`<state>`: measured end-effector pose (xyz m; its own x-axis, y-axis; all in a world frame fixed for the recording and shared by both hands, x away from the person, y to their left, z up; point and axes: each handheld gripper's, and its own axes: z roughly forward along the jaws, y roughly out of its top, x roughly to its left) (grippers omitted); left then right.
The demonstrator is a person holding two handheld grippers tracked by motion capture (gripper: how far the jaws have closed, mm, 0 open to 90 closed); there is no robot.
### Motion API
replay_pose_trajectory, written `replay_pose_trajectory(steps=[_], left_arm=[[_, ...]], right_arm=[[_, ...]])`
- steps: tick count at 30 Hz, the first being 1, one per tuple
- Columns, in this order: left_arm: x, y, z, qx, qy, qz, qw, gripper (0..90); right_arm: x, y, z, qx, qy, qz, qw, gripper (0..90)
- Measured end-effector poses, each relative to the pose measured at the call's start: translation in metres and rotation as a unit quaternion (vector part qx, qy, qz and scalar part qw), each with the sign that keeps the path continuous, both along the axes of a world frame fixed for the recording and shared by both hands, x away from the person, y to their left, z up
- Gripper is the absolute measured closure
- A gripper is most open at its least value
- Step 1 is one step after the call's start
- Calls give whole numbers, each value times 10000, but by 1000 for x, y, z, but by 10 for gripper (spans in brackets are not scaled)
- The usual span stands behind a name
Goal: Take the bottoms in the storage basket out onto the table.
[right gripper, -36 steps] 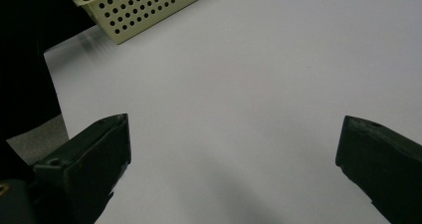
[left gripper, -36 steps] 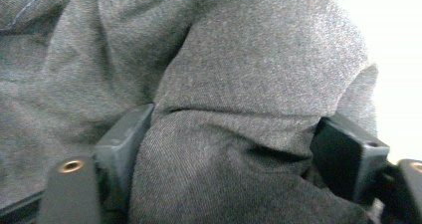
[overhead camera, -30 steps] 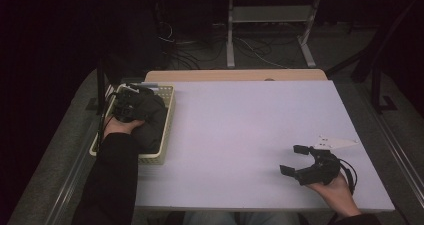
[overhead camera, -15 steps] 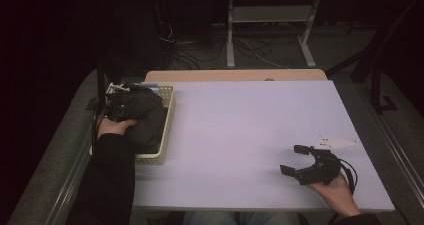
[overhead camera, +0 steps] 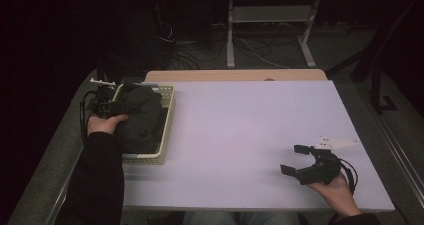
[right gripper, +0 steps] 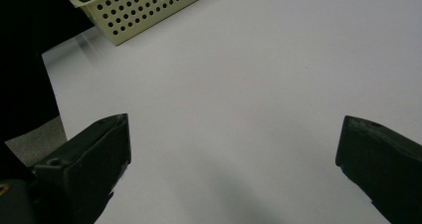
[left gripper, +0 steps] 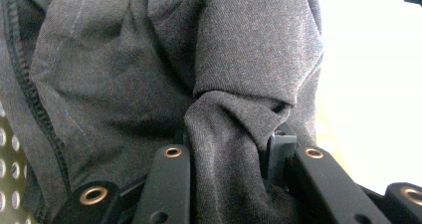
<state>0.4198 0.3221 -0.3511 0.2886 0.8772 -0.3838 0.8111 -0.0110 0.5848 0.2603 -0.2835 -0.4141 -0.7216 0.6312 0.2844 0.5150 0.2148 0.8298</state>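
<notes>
A dark grey cloth (overhead camera: 142,120) lies bunched in a pale yellow perforated basket (overhead camera: 167,130) at the table's left edge. My left gripper (overhead camera: 112,107) is at the basket's far left corner. In the left gripper view a twisted fold of the cloth (left gripper: 149,59) is pinched between the black jaws of the left gripper (left gripper: 229,149), which have just been closing on it. My right gripper (overhead camera: 293,159) rests in a hand near the front right of the table, jaws wide apart. The right gripper (right gripper: 234,149) has nothing but bare tabletop between its jaws.
The white table (overhead camera: 240,120) stretches between the basket and the right hand. The basket's corner (right gripper: 144,5) is at the top left of the right gripper view. Cables and a metal stand (overhead camera: 270,15) sit on the dark floor beyond the table's far edge.
The left hand has moved from over the middle of the basket toward its far left corner and risen a little, taking hold of the cloth. The right hand has stayed put.
</notes>
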Motion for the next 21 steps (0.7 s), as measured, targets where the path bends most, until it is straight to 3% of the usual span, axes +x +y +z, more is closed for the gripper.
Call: replay_pose_trajectory(steps=[2,4,10,21], left_arm=[[-1,-1,5,26,-15,-53,10000,697],[-1,-3,12,182,-57,-112,9998,698],[-3,-9,32,434,-326,-325,9980,697],[-6,-1,58,346,-546,-397,9971,699]], right_arm=[[0,0,0,-4,0,2,10000,5],[0,0,0,-7,0,6,10000,5],[0,0,0,4,-3,8,10000,5],[0,-2,0,25,-3,-2,10000,5]])
